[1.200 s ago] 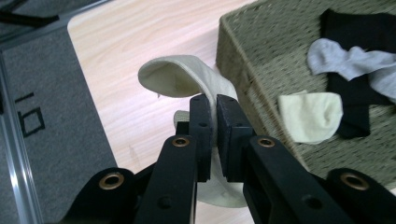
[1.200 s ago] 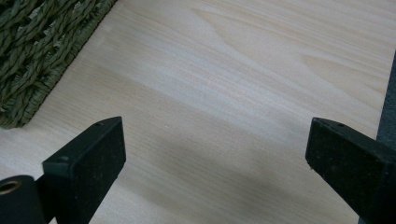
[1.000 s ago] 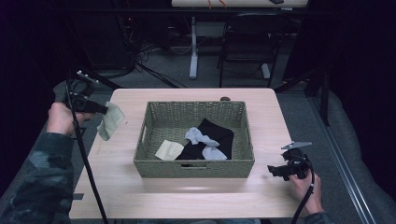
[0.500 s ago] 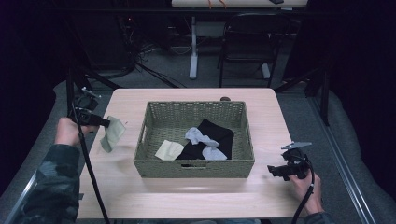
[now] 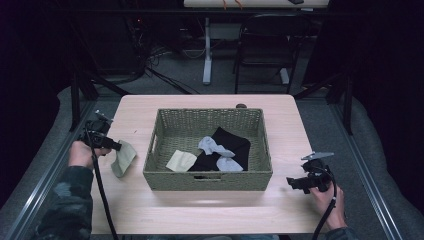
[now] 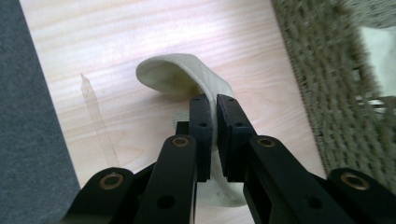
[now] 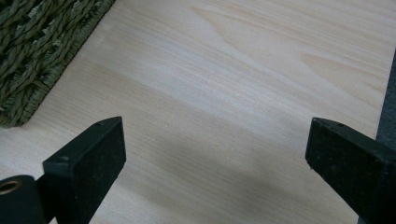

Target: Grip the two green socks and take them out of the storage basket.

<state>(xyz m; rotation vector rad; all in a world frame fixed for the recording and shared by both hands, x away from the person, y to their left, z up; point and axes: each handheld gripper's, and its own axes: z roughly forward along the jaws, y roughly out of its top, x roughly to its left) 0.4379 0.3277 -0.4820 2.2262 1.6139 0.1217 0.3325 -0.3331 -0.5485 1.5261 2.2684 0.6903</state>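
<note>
The left gripper (image 5: 116,146) has its black jaws pinched tight on a pale olive-beige cloth sock (image 5: 123,158), which droops from the pads onto the light wooden table (image 5: 210,210), just left of the rectangular woven green-grey wicker basket (image 5: 207,180). In the left gripper view the sock (image 6: 187,77) curls forward in a soft loop beyond the jaw tips, its far end resting on the wood (a strip of it also passes down between the pads and shows below them). The basket's wall (image 6: 327,93) stands close at the right of that view.

Inside the basket lie a cream cloth (image 5: 181,160), a black garment (image 5: 235,145) and two light grey socks (image 5: 216,147).

The right gripper (image 5: 295,183) sits low over the table near the basket's front right corner, its jaws spread wide apart over bare wood, nothing between them.
</note>
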